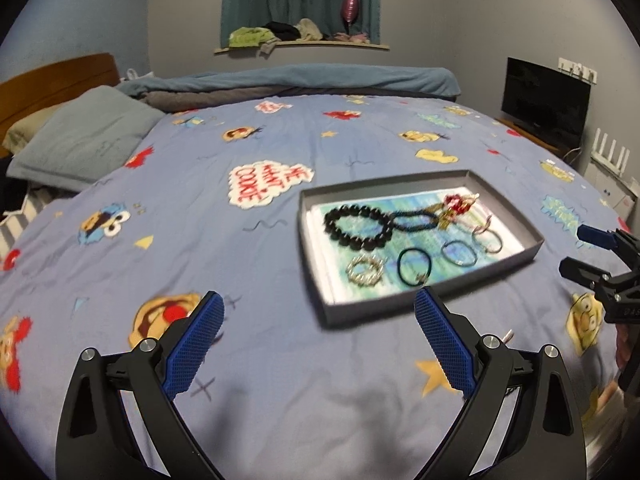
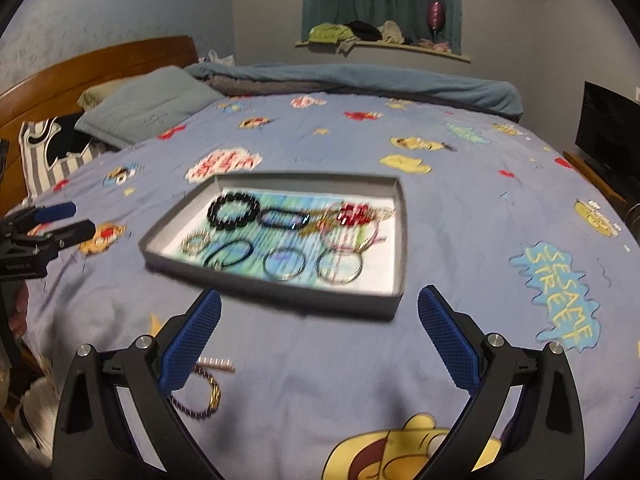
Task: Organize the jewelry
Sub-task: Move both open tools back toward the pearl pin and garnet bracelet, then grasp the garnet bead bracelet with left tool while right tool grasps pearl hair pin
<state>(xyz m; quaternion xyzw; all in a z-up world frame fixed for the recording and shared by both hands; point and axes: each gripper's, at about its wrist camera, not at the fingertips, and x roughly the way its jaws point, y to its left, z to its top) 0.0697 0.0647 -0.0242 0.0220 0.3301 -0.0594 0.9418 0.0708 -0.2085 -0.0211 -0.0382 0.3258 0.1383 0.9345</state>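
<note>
A shallow grey tray [image 1: 516, 258] [image 2: 394, 298] lies on the bed. In it lie a black bead bracelet [image 1: 357, 227] [image 2: 233, 208], a dark blue bracelet [image 1: 414, 220] [image 2: 282, 218], a silver ring bracelet [image 1: 365, 271], a black hair tie [image 1: 414, 266] [image 2: 228, 255], thin bangles [image 1: 460, 254] [image 2: 285, 264] and a red and gold piece [image 1: 456, 204] [image 2: 352, 214]. A gold and purple bracelet [image 2: 210, 394] lies on the sheet beside my right gripper's left finger. My left gripper [image 1: 320, 336] is open and empty, short of the tray. My right gripper [image 2: 320, 336] is open and empty; it also shows in the left wrist view [image 1: 576, 252].
The bed has a blue cartoon-print sheet [image 1: 240, 360] [image 2: 480, 280]. Pillows [image 1: 80, 136] and a wooden headboard [image 2: 100, 64] are at the far left, a rolled blanket [image 1: 312, 80] at the far edge, a TV [image 1: 546, 104] at the right.
</note>
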